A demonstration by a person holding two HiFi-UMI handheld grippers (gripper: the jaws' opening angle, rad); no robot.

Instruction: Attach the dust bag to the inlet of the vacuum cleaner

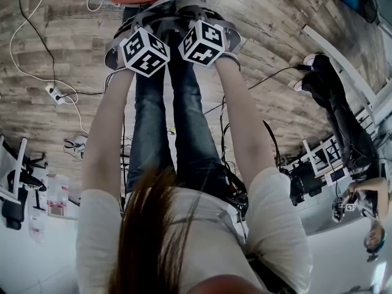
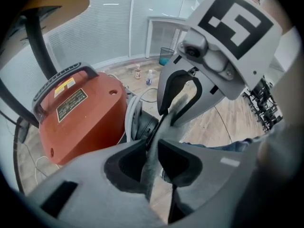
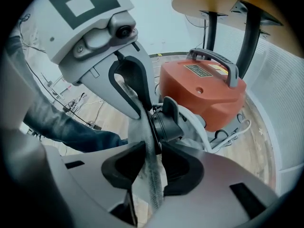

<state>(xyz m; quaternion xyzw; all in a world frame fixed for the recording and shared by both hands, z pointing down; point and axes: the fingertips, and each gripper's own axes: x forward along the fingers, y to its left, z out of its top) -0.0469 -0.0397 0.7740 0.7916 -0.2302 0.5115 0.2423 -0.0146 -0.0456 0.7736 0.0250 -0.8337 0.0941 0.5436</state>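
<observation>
Pinches grey fabric of the dust bag (image 2: 149, 175) in the jaws of the left gripper (image 2: 152, 145), squeezed from both sides; does the same in the jaws of the right gripper (image 3: 153, 145). Holds the bag right up against the black inlet (image 3: 167, 120) of the orange vacuum cleaner (image 3: 199, 94), down on the wooden floor (image 1: 263, 29). Looks near the end, with the bag at the port, though cannot tell whether fully seated. Probably leaves only pressing home and letting go. Counts one bag, one inlet, one vacuum cleaner, two grippers, two marker cubes (image 1: 144, 51).
</observation>
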